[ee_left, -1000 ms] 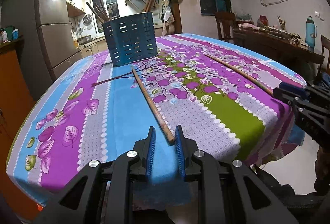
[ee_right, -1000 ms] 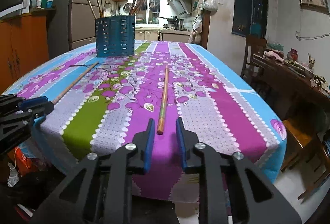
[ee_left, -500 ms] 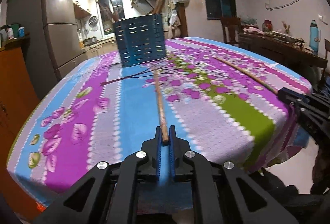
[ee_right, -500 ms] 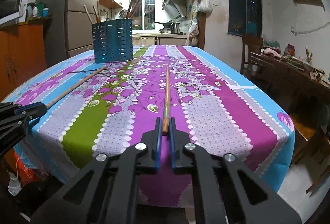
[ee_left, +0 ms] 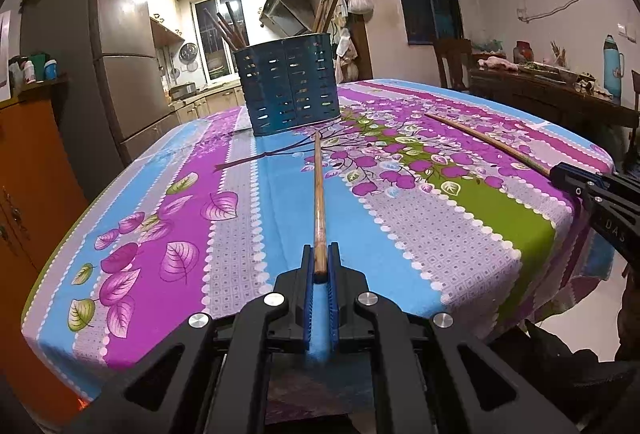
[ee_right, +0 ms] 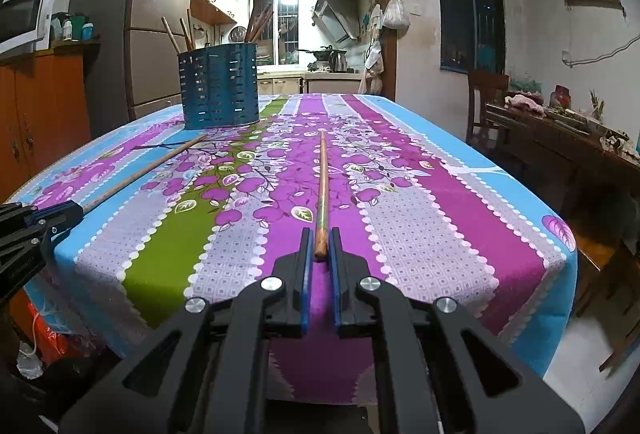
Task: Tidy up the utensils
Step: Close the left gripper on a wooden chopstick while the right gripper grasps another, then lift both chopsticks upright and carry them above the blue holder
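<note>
Both grippers now clamped on chopsticks, blue holder (ee_left: 287,86) holding more chopsticks (ee_left: 229,24)

Both the left gripper (ee_left: 320,262) and the right gripper (ee_right: 320,246) are matte black plastic linkages with triangular cut-outs, silver round screw heads along the arms, and ribbed blue pads (ee_left: 306,298) lining the fingers.
</note>
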Motion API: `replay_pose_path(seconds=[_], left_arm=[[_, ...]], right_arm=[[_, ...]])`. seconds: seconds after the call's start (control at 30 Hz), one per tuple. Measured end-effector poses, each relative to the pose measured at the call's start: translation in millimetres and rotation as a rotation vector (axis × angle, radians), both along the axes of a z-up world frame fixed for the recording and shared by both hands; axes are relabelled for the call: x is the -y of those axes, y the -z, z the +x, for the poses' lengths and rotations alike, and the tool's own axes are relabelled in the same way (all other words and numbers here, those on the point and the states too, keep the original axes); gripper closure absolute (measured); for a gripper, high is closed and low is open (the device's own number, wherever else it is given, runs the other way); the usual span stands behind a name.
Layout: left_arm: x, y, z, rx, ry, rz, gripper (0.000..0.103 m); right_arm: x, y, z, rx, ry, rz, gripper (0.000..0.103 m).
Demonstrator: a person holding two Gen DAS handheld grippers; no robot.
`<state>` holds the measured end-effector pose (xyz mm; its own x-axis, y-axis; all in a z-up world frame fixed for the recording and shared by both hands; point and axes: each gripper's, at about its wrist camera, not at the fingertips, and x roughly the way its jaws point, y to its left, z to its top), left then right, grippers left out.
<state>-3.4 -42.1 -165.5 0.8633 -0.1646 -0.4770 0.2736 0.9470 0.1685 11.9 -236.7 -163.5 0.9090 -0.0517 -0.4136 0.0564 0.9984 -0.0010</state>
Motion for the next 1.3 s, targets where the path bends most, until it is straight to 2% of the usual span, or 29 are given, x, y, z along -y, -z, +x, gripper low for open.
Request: replay_pose_path(seconds=[0.23,0.47,0.7,0.97,1.3], left_arm=[[-5.1,1.6,0.6,0.005,0.019,-0.039,0.095],[-7.6,-2.3,2.8,-0.009,0.010,-0.021,0.096],[-12.1,-24.2,11.1,-0.028,-0.048,0.002,0.096],[-19.4,-54.9,21.1,-0.018,-0.111,0.041,0.095],[-26.5,-75.8,31.7,0.004,-0.148,0.063,0.095]], right_arm=[[3.2,-0.8,1.0,-0.003,-0.014,0.021,0.098],[4.3,-9.8,-0.5,-0.001,-0.019,0.021,0.098],[-5.1,-45.4,-8.4,0.094,-0.051,-0.062,0.098],[-4.7,-93.8,-3.0,0.189,-0.111,-0.043,0.098],[-8.7,-134.2,2.9,0.264,-0.146,-0.054,0.098]])
